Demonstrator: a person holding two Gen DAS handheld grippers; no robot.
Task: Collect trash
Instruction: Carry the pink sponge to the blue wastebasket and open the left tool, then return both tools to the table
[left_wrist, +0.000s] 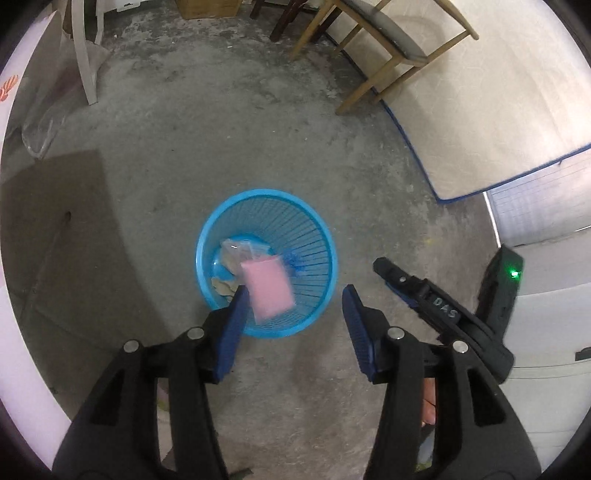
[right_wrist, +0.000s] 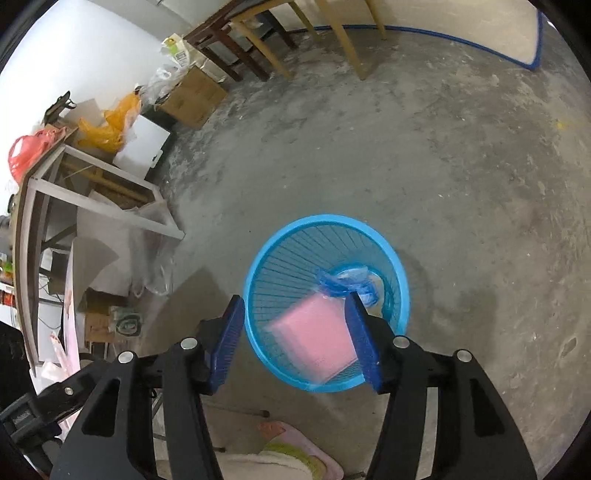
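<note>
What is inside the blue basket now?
In the blue basket there are a pink packet, blurred at the opening, a clear wrapper and a blue plastic piece. The packet covers part of the bottom.

rough, mottled concrete floor (left_wrist: 229, 122), glossy blue plastic lattice basket (left_wrist: 314, 236), smooth pink packet (left_wrist: 267, 290) in clear film, ribbed blue pads (right_wrist: 364, 343) on matt black plastic, pale wooden chair legs (left_wrist: 364, 90)

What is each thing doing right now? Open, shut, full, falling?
Left gripper: open, holding nothing.
Right gripper: open, holding nothing.
Pink packet: blurred, loose over the basket, touching no pad.
Blue basket: upright on the floor, some trash inside.
Blue wrapper: lying in the basket.
</note>
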